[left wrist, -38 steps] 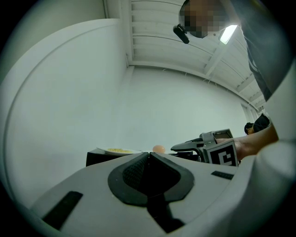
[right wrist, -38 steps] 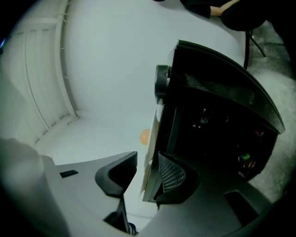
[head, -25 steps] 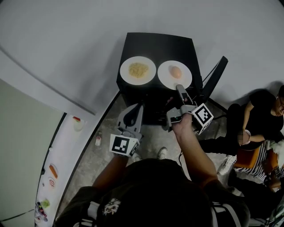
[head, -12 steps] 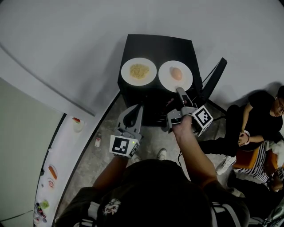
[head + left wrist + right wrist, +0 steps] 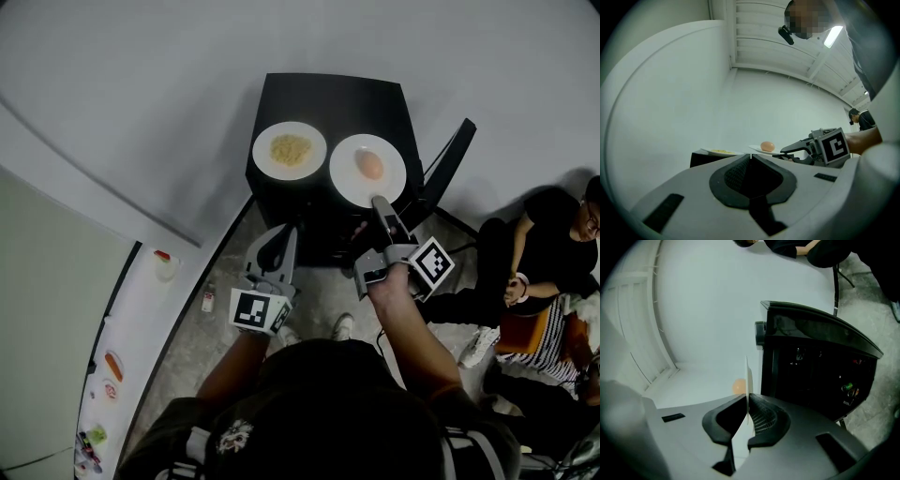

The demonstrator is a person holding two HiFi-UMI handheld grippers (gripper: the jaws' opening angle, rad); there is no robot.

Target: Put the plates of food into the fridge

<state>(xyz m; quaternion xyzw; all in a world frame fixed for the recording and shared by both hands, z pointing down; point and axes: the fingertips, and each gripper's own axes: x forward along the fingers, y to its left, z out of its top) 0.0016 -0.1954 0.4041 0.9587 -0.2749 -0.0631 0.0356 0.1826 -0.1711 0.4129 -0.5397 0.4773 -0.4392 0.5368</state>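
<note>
Egg plate being gripped on top of the fridge

In front of the fridge point(image 5: 328, 94), the left gripper point(image 5: 286, 234) is being held shut and empty, while the noodle plate point(image 5: 267, 141) is being left on the fridge top. Beside it, the egg plate point(image 5: 349, 186) is being pinched by its near rim in the right gripper point(image 5: 380, 202), whose jaws have just been closing on that rim. Next, the plate probably needs lifting level, so the egg point(image 5: 370, 165) is not rolled off, then carrying down into the fridge. Against a second ago, the plate appears drawn slightly toward the fridge's front edge.
</note>
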